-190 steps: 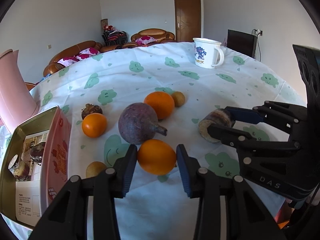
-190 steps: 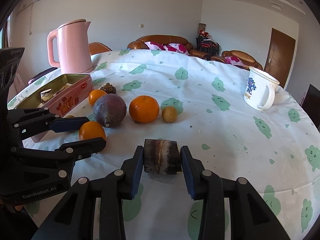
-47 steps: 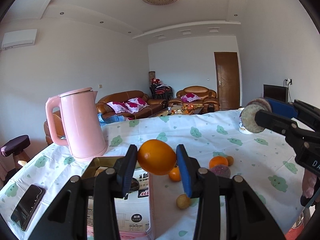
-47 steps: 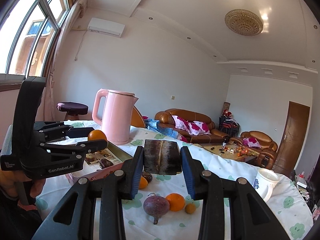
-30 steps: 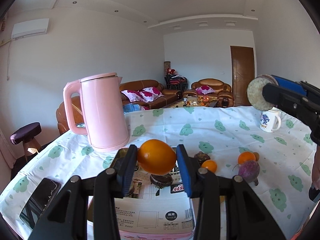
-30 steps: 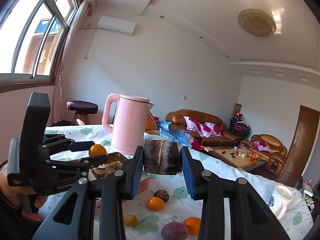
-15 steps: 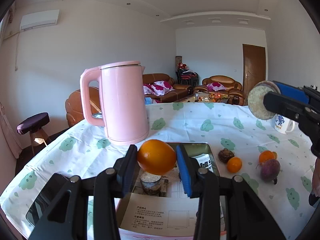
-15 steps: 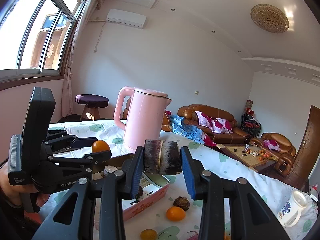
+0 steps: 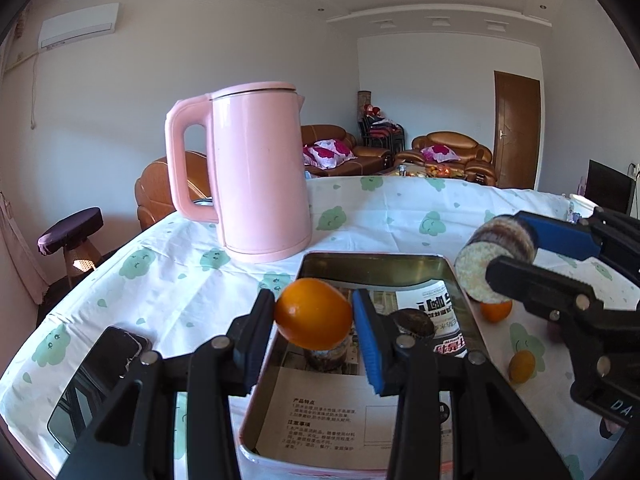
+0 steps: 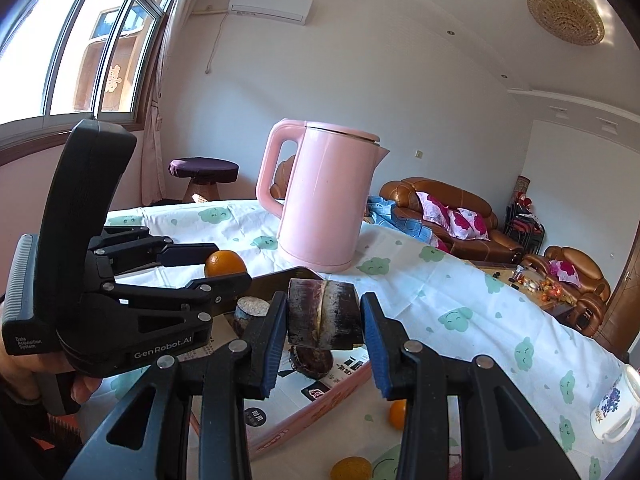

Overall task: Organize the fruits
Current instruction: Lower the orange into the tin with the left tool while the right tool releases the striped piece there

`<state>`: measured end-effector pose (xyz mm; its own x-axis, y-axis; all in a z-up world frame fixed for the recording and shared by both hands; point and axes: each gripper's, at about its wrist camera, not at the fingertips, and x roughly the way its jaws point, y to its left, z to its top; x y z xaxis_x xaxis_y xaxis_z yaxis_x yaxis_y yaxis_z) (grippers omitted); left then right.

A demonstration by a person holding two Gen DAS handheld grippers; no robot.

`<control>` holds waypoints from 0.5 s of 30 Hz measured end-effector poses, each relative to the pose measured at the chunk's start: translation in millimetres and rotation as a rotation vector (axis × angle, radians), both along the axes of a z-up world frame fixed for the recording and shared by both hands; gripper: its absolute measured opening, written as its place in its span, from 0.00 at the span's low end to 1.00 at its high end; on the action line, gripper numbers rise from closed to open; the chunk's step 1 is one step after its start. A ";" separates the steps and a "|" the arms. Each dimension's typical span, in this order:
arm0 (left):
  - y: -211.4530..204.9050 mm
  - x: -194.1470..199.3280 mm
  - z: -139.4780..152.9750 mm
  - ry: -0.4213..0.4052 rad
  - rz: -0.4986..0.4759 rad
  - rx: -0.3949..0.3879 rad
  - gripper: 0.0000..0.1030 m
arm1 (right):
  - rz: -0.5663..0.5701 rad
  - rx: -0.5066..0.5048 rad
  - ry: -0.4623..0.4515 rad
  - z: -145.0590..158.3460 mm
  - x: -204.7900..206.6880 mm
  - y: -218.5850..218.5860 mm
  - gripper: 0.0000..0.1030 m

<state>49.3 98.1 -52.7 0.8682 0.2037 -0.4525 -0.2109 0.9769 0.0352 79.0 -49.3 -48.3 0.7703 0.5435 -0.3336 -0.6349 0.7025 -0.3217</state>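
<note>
Left wrist view: close above pink tin (image 9: 376, 268), facing pink kettle (image 9: 256, 176) beyond left gripper (image 9: 313, 316). Right wrist view: from tin's right, near, facing kettle past right gripper (image 10: 324, 320). Shared: tin, kettle, both grippers.

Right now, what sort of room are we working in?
Most likely a home living room with a dining table: brown leather sofas with floral cushions, a wall air conditioner, and a table under a printed tablecloth holding a pink kettle.
</note>
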 end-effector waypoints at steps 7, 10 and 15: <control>2.9 0.5 -5.9 0.022 -0.005 -0.003 0.41 | 0.006 -0.031 0.039 -14.0 5.6 12.3 0.38; 2.5 0.0 -7.5 0.029 -0.012 -0.001 0.41 | 0.008 -0.048 0.052 -19.6 6.9 16.7 0.38; 2.5 2.0 -11.3 0.050 -0.020 0.006 0.41 | 0.009 -0.078 0.077 -27.5 8.6 22.0 0.38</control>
<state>51.3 100.7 -64.0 0.8482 0.1892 -0.4947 -0.1892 0.9806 0.0507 87.6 -27.4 -75.8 0.7357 0.5208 -0.4330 -0.6663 0.6712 -0.3250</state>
